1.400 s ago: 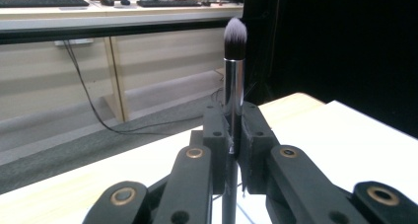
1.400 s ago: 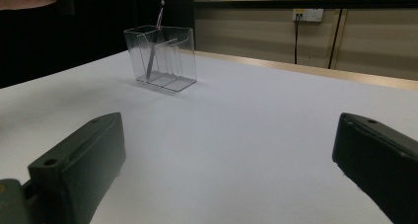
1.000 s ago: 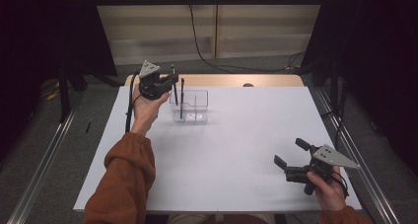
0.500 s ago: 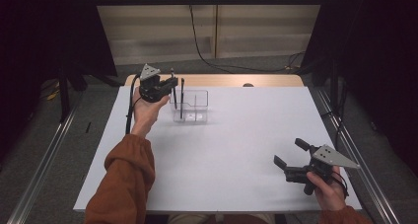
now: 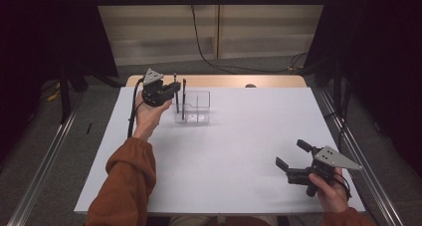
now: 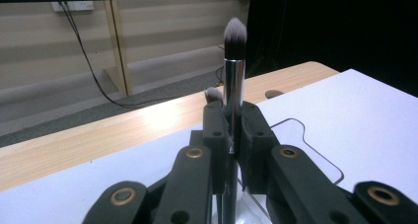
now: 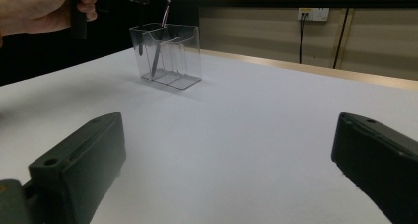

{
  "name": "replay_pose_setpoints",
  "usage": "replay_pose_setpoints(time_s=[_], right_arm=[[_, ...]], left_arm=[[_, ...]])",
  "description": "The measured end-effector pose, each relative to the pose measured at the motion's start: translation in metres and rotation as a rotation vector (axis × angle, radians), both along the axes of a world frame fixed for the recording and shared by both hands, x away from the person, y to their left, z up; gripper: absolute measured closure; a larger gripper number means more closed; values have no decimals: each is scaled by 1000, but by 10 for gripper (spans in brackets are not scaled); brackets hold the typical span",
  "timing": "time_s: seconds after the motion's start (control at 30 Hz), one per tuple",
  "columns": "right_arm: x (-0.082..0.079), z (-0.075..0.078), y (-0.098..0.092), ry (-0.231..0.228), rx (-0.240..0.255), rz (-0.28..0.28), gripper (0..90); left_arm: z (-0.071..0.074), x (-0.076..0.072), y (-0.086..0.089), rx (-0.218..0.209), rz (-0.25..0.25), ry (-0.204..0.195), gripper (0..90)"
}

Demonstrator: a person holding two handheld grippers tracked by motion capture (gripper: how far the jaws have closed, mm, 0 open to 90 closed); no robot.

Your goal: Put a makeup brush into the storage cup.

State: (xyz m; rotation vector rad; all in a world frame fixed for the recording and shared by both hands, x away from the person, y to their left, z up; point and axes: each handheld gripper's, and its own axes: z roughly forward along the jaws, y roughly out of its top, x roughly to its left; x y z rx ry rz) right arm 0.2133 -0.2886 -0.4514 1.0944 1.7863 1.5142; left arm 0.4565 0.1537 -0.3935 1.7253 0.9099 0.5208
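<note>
Two makeup brushes stand upright at the far left of one white-topped table [image 5: 229,156] — one brush [image 6: 234,61] with a silver ferrule and a pale-tipped head, a second brush [image 6: 213,93] whose tuft peeks out just behind it; from above they read as two dark sticks. One clear plastic organiser [image 5: 195,108], divided into compartments, sits on the table. Two claws are counted — a left claw [image 5: 175,87] and a right claw [image 5: 292,155] — each carried by one hand of a single person in rust-coloured sleeves.
</note>
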Motion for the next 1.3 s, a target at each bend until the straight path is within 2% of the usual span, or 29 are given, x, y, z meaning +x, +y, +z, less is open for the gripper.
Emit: replay_pose_setpoints(time_s=[0.13,0.17,0.23,0.43,0.6,0.63,0.7,0.9,1.1,1.3], right_arm=[[0,0,0,1,-1,2,0],[0,0,0,0,-2,3,0],[0,0,0,-1,-2,5,0],[0,0,0,1,-5,7,0],[0,0,0,-1,-4,7,0],[0,0,0,1,-4,7,0],[0,0,0,-2,-7,9,0],[0,0,0,-2,-8,12,0],[0,0,0,-1,-4,11,0],[0,-1,0,2,-10,13,0]], left_arm=[[-3,0,-2,15,-5,7,836],[-4,0,-2,5,-1,11,836],[-5,1,-2,12,-2,12,835],[-11,0,-4,-1,16,28,804],[-15,0,-2,-8,16,31,707],[-15,0,-2,-4,24,30,651],[-15,0,0,-11,32,27,617],[-15,1,3,-20,54,30,434],[-17,1,3,-3,47,18,356],[-14,0,0,-11,49,1,170]])
